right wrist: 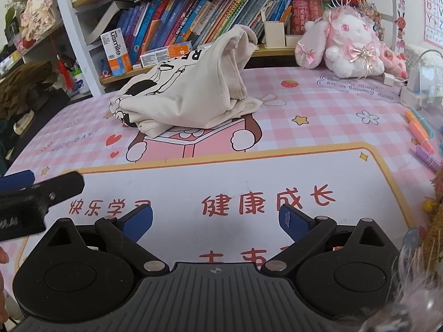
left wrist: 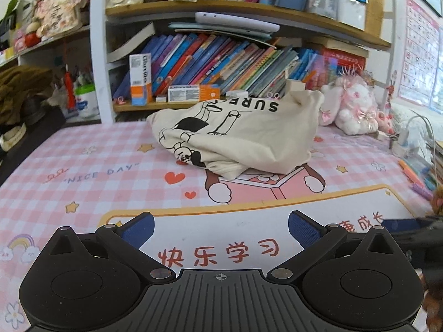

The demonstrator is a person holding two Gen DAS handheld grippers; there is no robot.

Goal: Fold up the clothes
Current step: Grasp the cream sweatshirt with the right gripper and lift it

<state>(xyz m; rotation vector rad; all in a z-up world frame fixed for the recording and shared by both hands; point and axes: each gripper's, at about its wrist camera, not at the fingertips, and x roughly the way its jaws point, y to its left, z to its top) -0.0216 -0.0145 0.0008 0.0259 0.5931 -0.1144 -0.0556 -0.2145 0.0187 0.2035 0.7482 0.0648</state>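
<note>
The cream shirt is lying crumpled at 12 o'clock on the pink mat. The left gripper and right gripper are both gaping wide, holding nothing.

cream shirt (black cartoon print), pink checked mat.

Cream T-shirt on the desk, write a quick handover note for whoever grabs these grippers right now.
Left gripper: open, empty, over the near part of the pink desk mat.
Right gripper: open, empty, beside the left one.
Cream printed T-shirt: crumpled heap at the far middle of the mat, ahead of both grippers and in front of the bookshelf; the pink plush rabbit sits to its right.
Done: nothing folded.
Left: reach it, spread it flat, then fold.
</note>
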